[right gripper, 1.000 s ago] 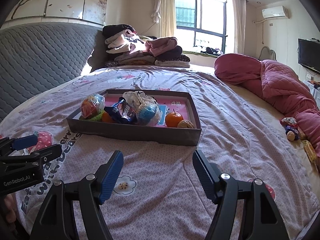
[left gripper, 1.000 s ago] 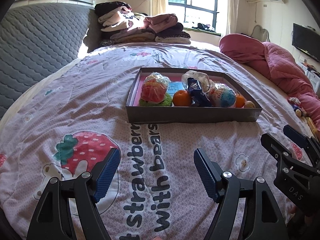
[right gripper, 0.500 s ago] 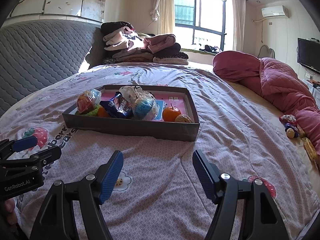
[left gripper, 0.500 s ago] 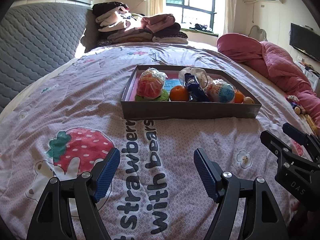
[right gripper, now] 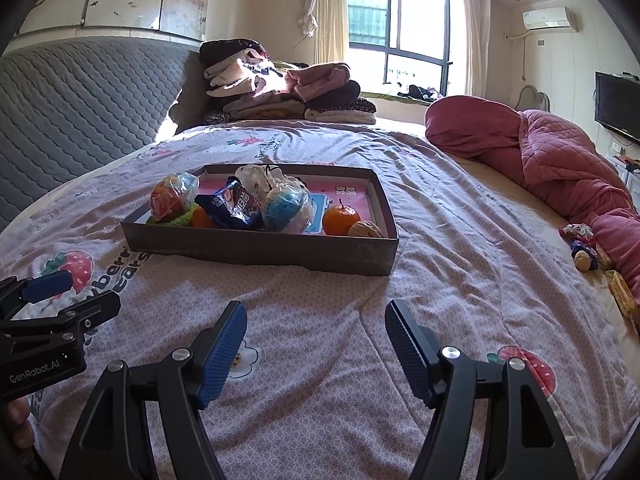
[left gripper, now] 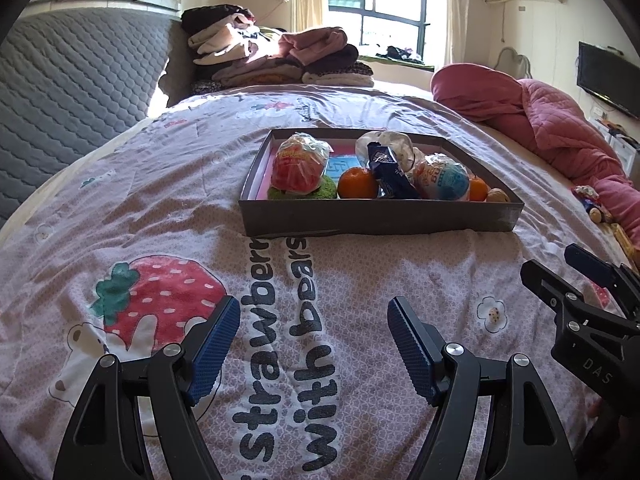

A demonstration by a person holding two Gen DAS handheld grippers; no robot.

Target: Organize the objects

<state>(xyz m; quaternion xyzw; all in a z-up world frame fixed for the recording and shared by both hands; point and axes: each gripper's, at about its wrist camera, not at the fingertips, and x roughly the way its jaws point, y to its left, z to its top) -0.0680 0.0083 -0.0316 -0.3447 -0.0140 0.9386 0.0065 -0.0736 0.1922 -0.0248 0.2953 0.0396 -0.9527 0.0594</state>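
The left claw (left gripper: 314, 346) is held wide and empty above the printed quilt (left gripper: 168, 216); the right claw (right gripper: 316, 350) is likewise wide and empty. The objects to be organized lie in the shallow grey cardboard tray (right gripper: 260, 250) on the bed, well ahead of both claws. From left to right, a crinkly wrapped red snack (left gripper: 298, 168) on a green scrubber (left gripper: 330, 190), a smooth round orange (left gripper: 357, 182), a glossy blue packet (left gripper: 390, 176) and a wrapped blue ball (left gripper: 444, 178) are seen. Film wrappers should be approached low and squarely, as slippage is likely.
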